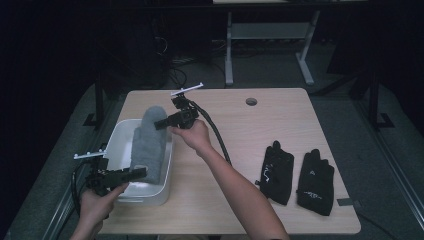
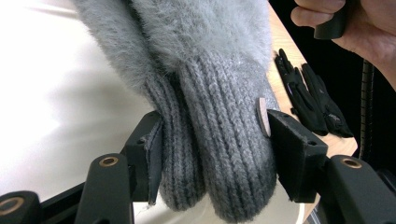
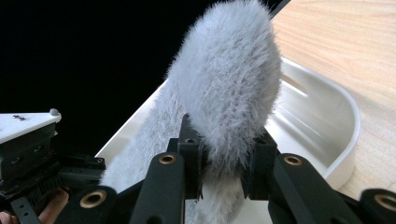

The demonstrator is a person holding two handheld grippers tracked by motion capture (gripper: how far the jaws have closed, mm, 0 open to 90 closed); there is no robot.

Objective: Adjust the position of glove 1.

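Note:
A pair of fluffy grey mittens (image 1: 148,142) is stretched lengthwise over a white tub (image 1: 116,145) at the table's left. My left gripper (image 1: 140,172) is shut on the ribbed knit cuffs (image 2: 219,154) at the near end. At the far end my right gripper (image 1: 161,123) is shut on the furry tips (image 3: 229,98). The mittens hang between the two grippers, above the tub's inside (image 3: 303,116).
Two black gloves (image 1: 276,171) (image 1: 315,181) lie flat on the right half of the wooden table (image 1: 240,135). A round cable hole (image 1: 251,101) sits near the far edge. A cable (image 1: 218,136) trails from my right gripper across the table.

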